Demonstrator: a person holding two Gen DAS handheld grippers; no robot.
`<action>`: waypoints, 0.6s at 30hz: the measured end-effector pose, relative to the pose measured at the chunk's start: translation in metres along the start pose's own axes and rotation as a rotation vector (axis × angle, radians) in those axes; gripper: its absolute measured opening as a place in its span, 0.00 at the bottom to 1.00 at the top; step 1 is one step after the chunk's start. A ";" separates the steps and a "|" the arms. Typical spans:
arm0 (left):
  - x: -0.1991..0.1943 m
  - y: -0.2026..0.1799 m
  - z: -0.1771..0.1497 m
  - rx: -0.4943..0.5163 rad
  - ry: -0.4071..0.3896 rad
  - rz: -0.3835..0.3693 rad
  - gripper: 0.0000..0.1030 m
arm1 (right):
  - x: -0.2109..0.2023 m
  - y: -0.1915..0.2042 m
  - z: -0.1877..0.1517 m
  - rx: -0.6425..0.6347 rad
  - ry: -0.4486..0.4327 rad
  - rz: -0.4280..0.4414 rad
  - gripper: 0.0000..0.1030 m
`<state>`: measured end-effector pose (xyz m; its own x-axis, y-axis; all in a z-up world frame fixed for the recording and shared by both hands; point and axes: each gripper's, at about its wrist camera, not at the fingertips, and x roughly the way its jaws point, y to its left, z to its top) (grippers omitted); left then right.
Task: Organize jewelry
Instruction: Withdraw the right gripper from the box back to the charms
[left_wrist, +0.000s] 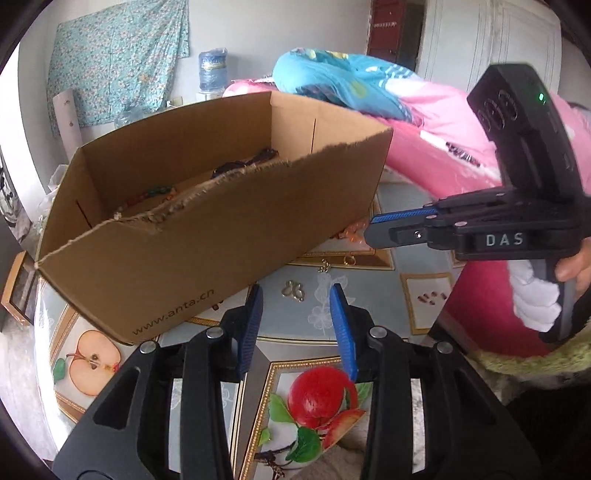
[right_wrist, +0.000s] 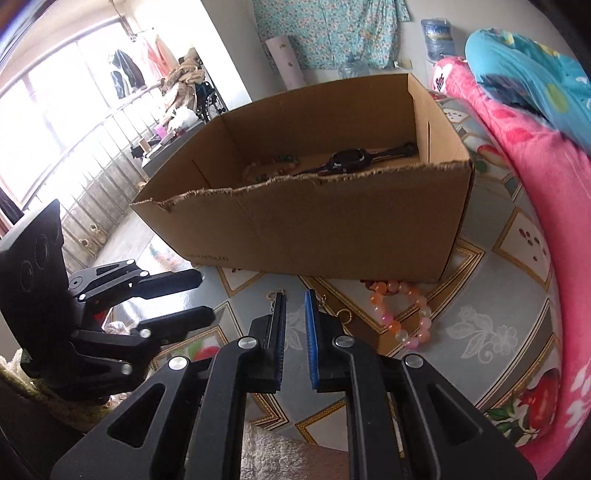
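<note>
Both tongs hover empty, left (left_wrist: 295, 295) part-open, right (right_wrist: 295, 299) narrowly parted, near the box's torn edge (right_wrist: 295, 181).

An open-topped cardboard box (right_wrist: 332, 225) walls off the far counter (right_wrist: 491, 295); the near strip lies passable, a bead bracelet (right_wrist: 402, 314) beside the box.

Bright daylight pours through the overexposed window (right_wrist: 55, 107) at far left. Fisheye bending and dark corners frame both views; shadows stay soft.
</note>
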<state>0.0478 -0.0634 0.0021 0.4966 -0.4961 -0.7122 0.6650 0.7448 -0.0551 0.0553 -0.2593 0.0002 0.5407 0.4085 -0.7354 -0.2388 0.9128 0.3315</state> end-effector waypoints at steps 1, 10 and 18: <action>0.008 0.000 0.000 0.010 0.008 0.005 0.34 | 0.003 0.000 -0.001 0.003 0.004 0.006 0.11; 0.047 0.006 0.009 0.014 0.044 -0.012 0.21 | 0.011 -0.001 0.000 0.016 0.015 0.027 0.11; 0.060 0.001 0.007 0.034 0.079 -0.002 0.16 | 0.017 -0.009 0.003 0.027 0.028 0.027 0.11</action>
<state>0.0822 -0.0950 -0.0361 0.4510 -0.4596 -0.7651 0.6852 0.7276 -0.0332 0.0689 -0.2607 -0.0135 0.5120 0.4329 -0.7419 -0.2307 0.9013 0.3666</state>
